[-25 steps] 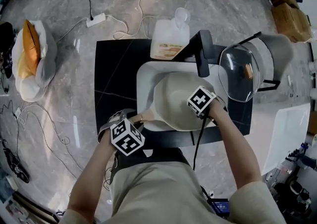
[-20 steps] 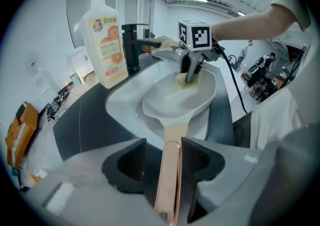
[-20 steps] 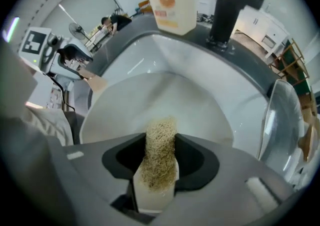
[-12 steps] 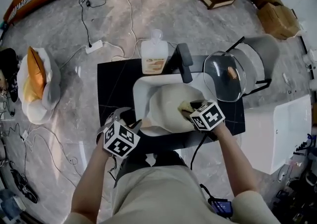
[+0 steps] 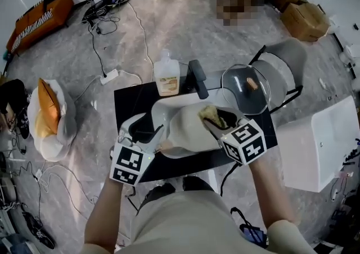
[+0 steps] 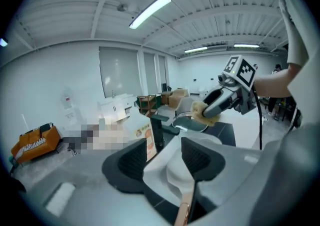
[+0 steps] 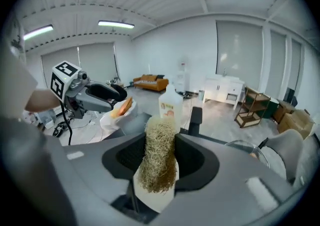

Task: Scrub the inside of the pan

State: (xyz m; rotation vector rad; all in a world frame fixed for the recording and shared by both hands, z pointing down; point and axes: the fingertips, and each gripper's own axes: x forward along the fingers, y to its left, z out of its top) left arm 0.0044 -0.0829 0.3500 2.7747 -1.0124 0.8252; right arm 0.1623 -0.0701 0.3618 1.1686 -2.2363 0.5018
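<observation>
The cream, smooth-coated pan [image 5: 188,129] sits in the white sink [image 5: 162,104] at frame centre. We judge it rigid, weighty and slippery, best held by its copper-toned handle [image 6: 185,210], which lies unclamped between our left gripper's [image 6: 165,160] wide jaws. Our right gripper's [image 7: 160,145] jaws pinch the soft straw-coloured fibre scrubber [image 7: 157,172].

Bright, even light from ceiling tubes [image 6: 150,11]. Faint shadows round the pan [image 5: 188,129]; glare on glass lid [image 5: 239,93] right of it. Fisheye bending, dark corners in gripper views.

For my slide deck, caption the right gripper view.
Right gripper clamped on a straw-coloured scrubber, labelled bottle and glass lid beyond.
</observation>
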